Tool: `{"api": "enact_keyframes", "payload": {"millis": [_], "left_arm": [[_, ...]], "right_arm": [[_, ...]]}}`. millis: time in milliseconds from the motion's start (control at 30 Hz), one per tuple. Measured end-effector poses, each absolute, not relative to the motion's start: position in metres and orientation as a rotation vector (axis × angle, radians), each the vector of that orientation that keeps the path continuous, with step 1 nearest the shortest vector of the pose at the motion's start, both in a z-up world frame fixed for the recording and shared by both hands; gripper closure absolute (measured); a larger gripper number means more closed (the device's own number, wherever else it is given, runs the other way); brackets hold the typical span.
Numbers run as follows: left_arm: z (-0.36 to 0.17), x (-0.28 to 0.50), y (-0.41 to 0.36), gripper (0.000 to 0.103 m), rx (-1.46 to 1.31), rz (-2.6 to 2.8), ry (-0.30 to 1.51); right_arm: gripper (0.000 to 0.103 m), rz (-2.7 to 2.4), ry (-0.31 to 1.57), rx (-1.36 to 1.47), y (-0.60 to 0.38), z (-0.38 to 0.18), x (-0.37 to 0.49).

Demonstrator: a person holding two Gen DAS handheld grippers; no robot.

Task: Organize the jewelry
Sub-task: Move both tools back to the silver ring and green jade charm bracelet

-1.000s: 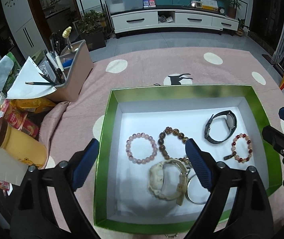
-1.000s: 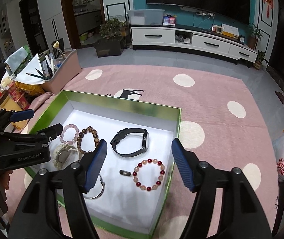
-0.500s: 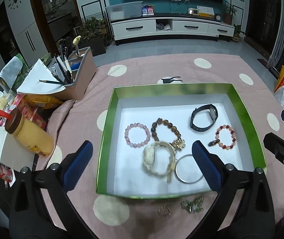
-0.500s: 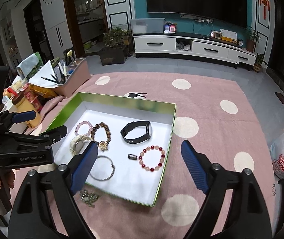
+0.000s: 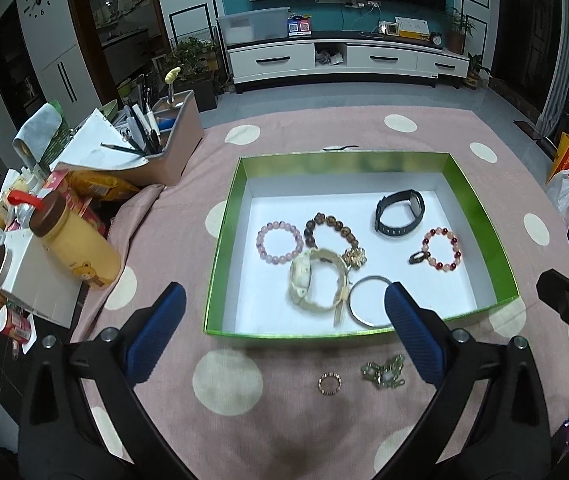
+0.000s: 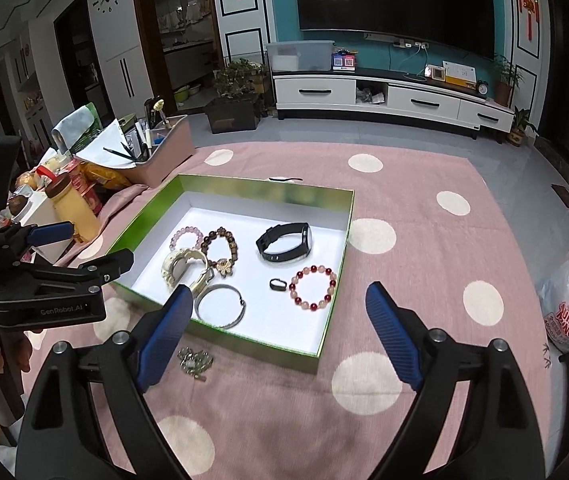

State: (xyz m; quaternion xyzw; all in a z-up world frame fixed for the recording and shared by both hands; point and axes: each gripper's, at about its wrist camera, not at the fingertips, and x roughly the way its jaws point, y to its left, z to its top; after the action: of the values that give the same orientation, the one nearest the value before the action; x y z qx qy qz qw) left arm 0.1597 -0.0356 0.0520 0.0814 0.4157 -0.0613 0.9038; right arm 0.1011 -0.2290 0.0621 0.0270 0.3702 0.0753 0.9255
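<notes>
Left wrist view: both tools gape empty — left tool point(image 5: 280, 334), right tool point(image 6: 278, 334). Chain tangle point(image 5: 382, 371) outside green box point(image 5: 220, 240) — light, limp; pinch the bunched middle.

The green box point(image 5: 220, 240) sits mid-cloth with its top open, so its white floor is reachable from above. The floor's far strip and near right corner are bare. The cream watch point(image 5: 316, 280), silver bangle point(image 5: 368, 300) and brown bead bracelet point(image 5: 330, 232) crowd the near middle, touching. Along the pink tablecloth's point(image 5: 364, 128) left edge, a pen caddy point(image 5: 172, 140), yellow bottle point(image 5: 76, 248) and snack packets point(image 5: 96, 188) block entry. The right side and far edge lie bare. Before the box's near wall, a small ring point(image 5: 329, 383) and chain heap point(image 5: 382, 372) lie.
</notes>
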Motion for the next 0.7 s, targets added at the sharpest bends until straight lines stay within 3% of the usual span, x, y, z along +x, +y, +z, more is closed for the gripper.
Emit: {"api": "enact_keyframes", "payload": {"millis": [700], "left_arm": [[0.023,0.120,-0.028,0.002,0.164,-0.138,0.908]], "right_arm": [[0.015,0.202,0.816,0.054,-0.218,0.034,0.066]]}}
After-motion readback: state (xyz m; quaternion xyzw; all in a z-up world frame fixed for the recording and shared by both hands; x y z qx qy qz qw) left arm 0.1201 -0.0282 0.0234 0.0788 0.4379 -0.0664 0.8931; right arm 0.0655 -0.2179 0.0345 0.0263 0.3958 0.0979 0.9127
